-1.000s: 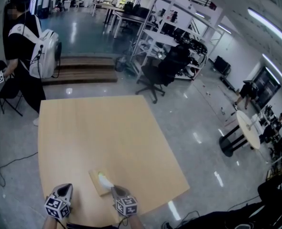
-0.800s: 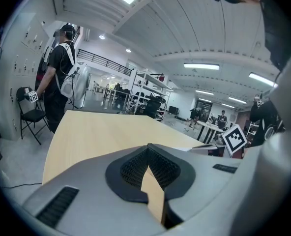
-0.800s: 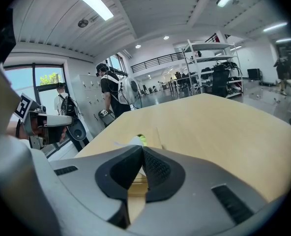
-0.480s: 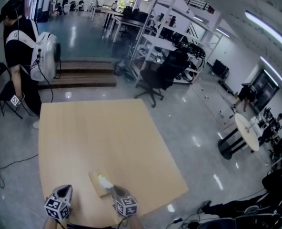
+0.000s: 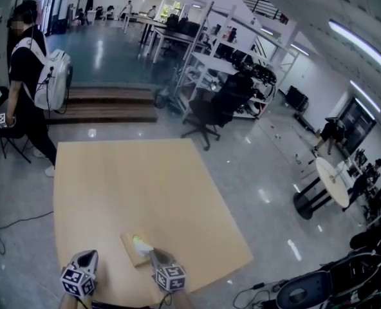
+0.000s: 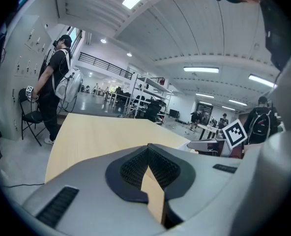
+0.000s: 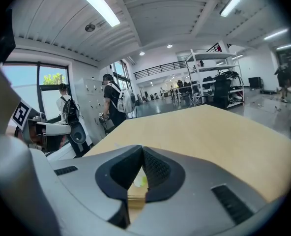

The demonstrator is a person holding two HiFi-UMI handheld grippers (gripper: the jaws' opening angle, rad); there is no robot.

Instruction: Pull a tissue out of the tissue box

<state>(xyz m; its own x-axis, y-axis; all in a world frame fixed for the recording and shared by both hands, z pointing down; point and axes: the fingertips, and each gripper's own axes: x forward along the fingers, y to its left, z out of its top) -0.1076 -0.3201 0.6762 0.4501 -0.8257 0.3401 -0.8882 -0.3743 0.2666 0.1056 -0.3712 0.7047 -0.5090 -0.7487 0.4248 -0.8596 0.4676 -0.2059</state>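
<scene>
At 6 o'clock edge of surface point(image 5: 126, 179): tissue box point(image 5: 132, 250), white tissue point(image 5: 141, 242) poking from top. Right hand-held gripper point(image 5: 156, 255) just beside box at its 4 o'clock, jaws clenched, empty. Left hand-held gripper point(image 5: 87, 254) at box's 9 o'clock, apart, clenched, empty.

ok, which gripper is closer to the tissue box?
The right gripper: its tip is right at the tissue box. The left gripper sits off to the box's left, over the table.
</scene>
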